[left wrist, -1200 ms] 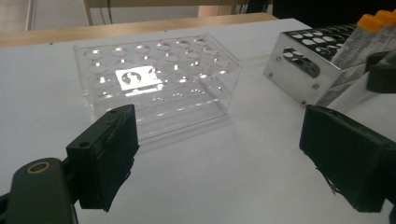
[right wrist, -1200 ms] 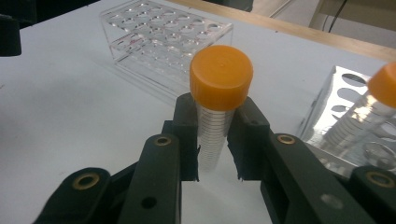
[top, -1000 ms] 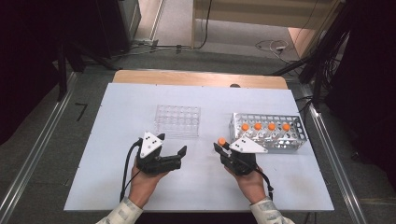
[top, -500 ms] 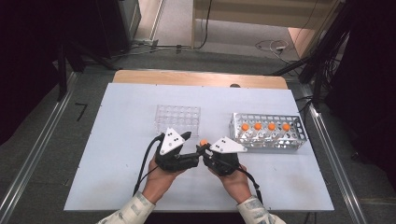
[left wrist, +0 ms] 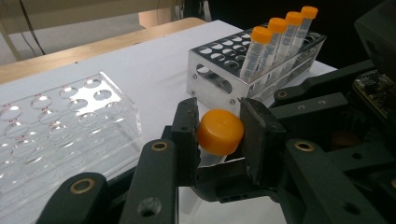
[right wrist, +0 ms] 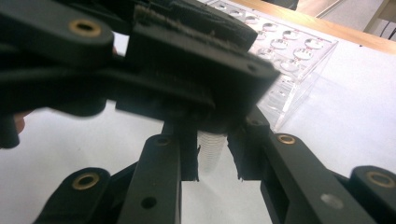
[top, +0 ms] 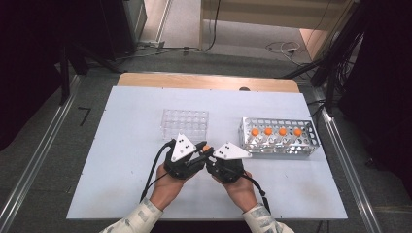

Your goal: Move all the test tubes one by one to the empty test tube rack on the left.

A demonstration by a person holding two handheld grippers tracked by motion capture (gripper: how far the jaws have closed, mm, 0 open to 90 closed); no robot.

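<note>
Left gripper (left wrist: pixel 218 135) clamped on orange cap (left wrist: pixel 220 131) of tube (right wrist: pixel 211 152); right gripper (right wrist: pixel 212 158) closed around tube body just below, both meeting mid-table. Four capped tubes (left wrist: pixel 275 42) seated in metal rack (left wrist: pixel 219 79) beyond; clear rack (left wrist: pixel 60 121) alongside unfilled. Judged mid-handover or uncapping, placement not yet done.
</note>
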